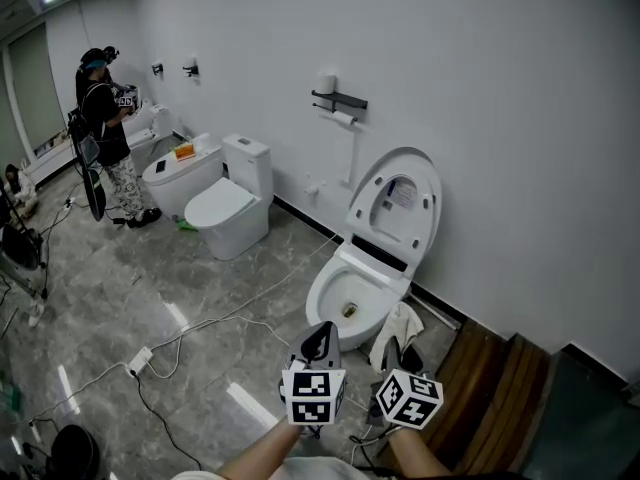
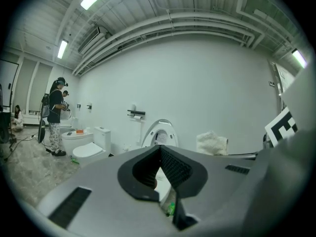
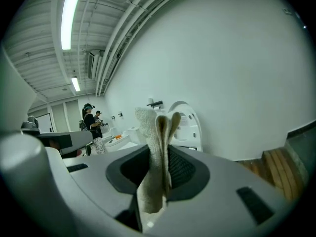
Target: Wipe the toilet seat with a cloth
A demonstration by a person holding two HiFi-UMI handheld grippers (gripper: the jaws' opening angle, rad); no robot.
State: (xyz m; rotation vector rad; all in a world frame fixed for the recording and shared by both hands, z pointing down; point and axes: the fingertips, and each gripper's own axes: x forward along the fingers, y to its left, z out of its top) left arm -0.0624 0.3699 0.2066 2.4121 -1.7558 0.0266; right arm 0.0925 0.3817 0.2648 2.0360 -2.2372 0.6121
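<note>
The toilet point(image 1: 352, 290) stood open against the wall, its lid point(image 1: 397, 200) tipped up. I could not tell whether the seat ring was raised with the lid or lay on the bowl. The right tool point(image 3: 159, 168) was clamped on the cloth point(image 3: 156, 152), which stood folded above the jaws and hung below them, just in front of the bowl and apart from it. The left tool point(image 2: 160, 168) was closed with nothing between its jaws, and it hovered near the front of the toilet, beside the right one. By my reading the wiping had not yet begun, since the cloth touched no part of the toilet.

Several things could go wrong from there. Only a narrow fold was gripped, so a hard drag along the rim might pull the cloth free and drop it into the bowl. The loose end hanging below could dip into the bowl if the tool came in too low. A knock from either tool might bring the lid down onto them. A cable point(image 1: 215, 320) ran across the floor to the left of the toilet, and a step that way could snag it.
</note>
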